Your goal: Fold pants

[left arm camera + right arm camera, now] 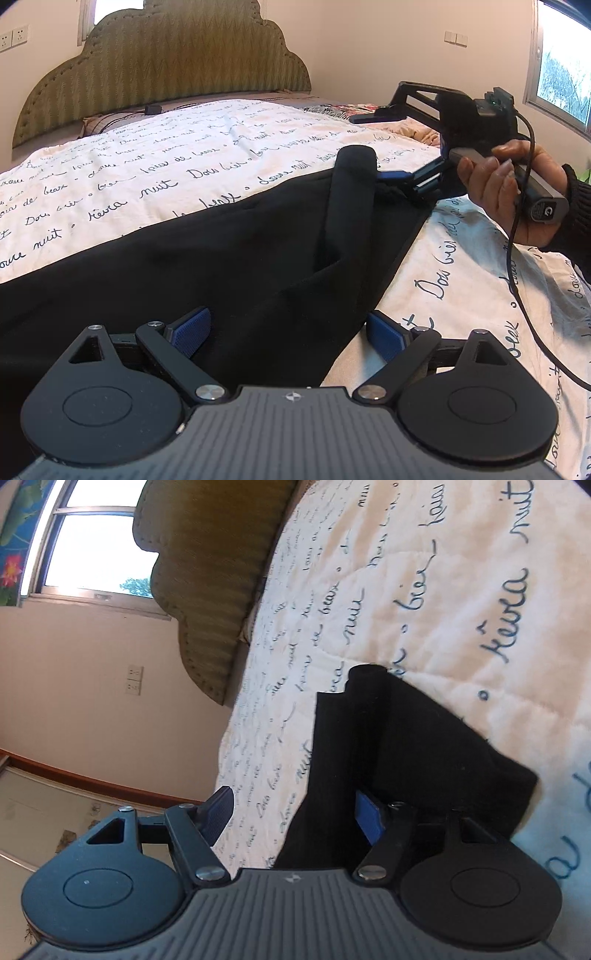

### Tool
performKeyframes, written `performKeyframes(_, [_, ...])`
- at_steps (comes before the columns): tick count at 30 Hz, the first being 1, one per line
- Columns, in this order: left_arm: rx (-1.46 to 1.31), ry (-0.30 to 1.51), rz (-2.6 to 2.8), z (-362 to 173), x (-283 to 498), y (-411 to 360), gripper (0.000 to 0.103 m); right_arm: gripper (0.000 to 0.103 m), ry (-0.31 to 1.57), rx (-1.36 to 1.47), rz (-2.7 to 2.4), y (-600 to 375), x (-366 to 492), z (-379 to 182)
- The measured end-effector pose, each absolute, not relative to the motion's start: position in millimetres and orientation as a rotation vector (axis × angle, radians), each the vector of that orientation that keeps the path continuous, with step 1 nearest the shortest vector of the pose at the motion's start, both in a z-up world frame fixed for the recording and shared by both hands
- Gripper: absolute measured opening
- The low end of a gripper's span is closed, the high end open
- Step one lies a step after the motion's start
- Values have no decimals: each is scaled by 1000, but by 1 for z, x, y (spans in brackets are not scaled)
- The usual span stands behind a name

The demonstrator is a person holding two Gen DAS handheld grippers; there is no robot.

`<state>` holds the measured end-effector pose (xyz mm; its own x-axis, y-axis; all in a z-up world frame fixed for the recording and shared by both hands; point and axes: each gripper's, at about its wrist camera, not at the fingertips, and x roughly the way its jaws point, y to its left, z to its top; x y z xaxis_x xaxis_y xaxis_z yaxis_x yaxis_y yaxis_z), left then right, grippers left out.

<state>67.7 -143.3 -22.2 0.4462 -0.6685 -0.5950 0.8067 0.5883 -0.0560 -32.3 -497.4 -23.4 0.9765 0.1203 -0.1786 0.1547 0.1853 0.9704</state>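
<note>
Black pants [229, 258] lie spread across a white quilt [147, 155] printed with dark script. My left gripper [288, 334] stands open low over the near edge of the pants, its blue pads wide apart and not pressing the cloth. A person's hand [509, 184] holds my right gripper [365, 146] at the pants' far corner. One strip of the black fabric [351, 192] rises and drapes over its lower finger. In the right wrist view the right gripper [295, 818] is open and rolled sideways, with the black pants [406, 746] hanging over one blue pad [367, 818].
An olive padded headboard [166, 59] stands at the bed's far end, with a small dark object [152, 109] at its foot. Floral bedding [332, 109] lies at the far right. A black cable [517, 288] trails from the right gripper. A window [561, 74] is on the right wall.
</note>
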Motion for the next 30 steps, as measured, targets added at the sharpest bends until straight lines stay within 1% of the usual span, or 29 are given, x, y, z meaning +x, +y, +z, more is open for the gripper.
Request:
performKeyframes(1, [251,617,-926,-23,68,-143,94,56,226,1398,-27,-498,-31,-24])
performKeyframes(2, [251,617,-926,-23,67,-143,95,37,208,1408,-27,-499,-30,-25])
performKeyframes(3, [252,617,-926,-23,67,-144,95,28,196,1411,-18,-500,-31,-26])
performKeyframes(4, [253,618,-927,-23,67,-144,96,24,199,1408,-6,-499,-29,-27])
performKeyframes(7, [257,618,-928,-23,66,-144,97,25,267,1381,-32,-496,-17,-29])
performKeyframes(12, [261,618,-927,-23,66,-145,98,25,283,1381,-69,-502,-2,-28])
performKeyframes(13, [260,619,-928,-23,66,-145,98,24,299,1367,-79,-501,1,-27])
performKeyframes(14, [258,619,-929,-23,66,-145,98,14,304,1351,-81,-500,3,-25])
performKeyframes(15, [257,620,-929,-23,66,-145,98,9,321,1322,-94,-497,5,-21])
performKeyframes(16, [255,620,-930,-23,67,-144,98,8,333,1293,-104,-495,4,-17])
performKeyframes(18, [251,620,-930,-23,67,-144,98,8,350,1285,-91,-493,1,-12])
performKeyframes(19, [250,620,-931,-23,67,-144,98,10,364,1271,-101,-491,-2,-7])
performKeyframes(21, [247,621,-932,-23,68,-144,98,10,353,1252,-101,-488,-10,1])
performKeyframes(25, [247,621,-932,-23,68,-144,98,10,355,1293,-39,-484,-15,4])
performKeyframes(30, [247,620,-930,-23,68,-144,98,10,462,1270,-90,-478,3,-4])
